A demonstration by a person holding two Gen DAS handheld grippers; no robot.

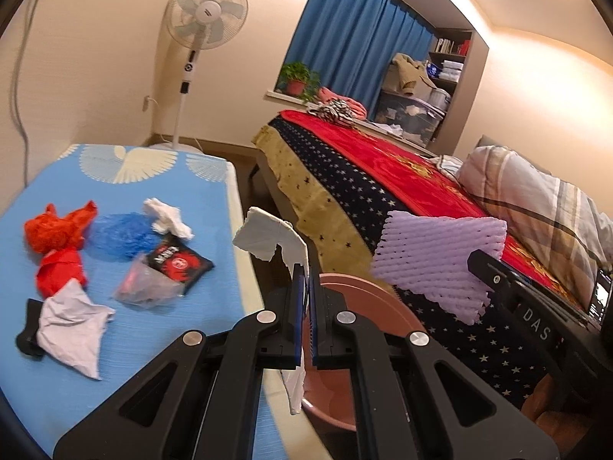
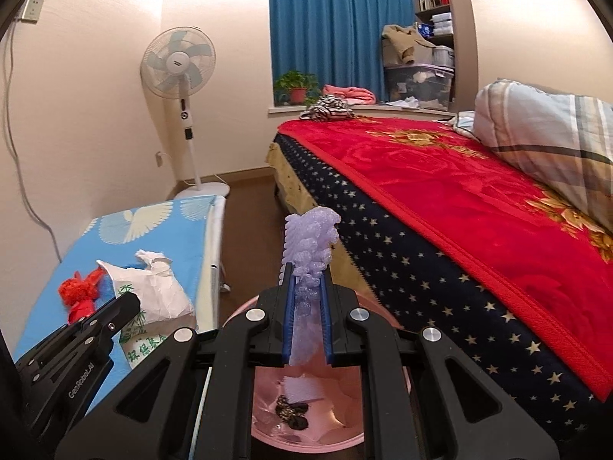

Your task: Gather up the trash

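My left gripper (image 1: 305,283) is shut on a white crumpled paper wrapper (image 1: 274,243) and holds it above the rim of the pink bin (image 1: 364,299). My right gripper (image 2: 306,281) is shut on a purple foam net (image 2: 310,241) and holds it over the pink bin (image 2: 268,437), which has bits of trash inside. The net also shows in the left wrist view (image 1: 436,260), and the wrapper in the right wrist view (image 2: 153,287). More trash lies on the blue table (image 1: 199,191): a red bag (image 1: 57,245), a blue bag (image 1: 118,237), a white tissue (image 1: 166,216), a black packet (image 1: 178,262), a clear bag (image 1: 143,287) and white paper (image 1: 72,326).
The bin stands on the floor between the blue table and the bed (image 2: 459,207) with its red blanket. A standing fan (image 1: 207,15) is behind the table by the wall. A black object (image 1: 27,329) lies under the white paper.
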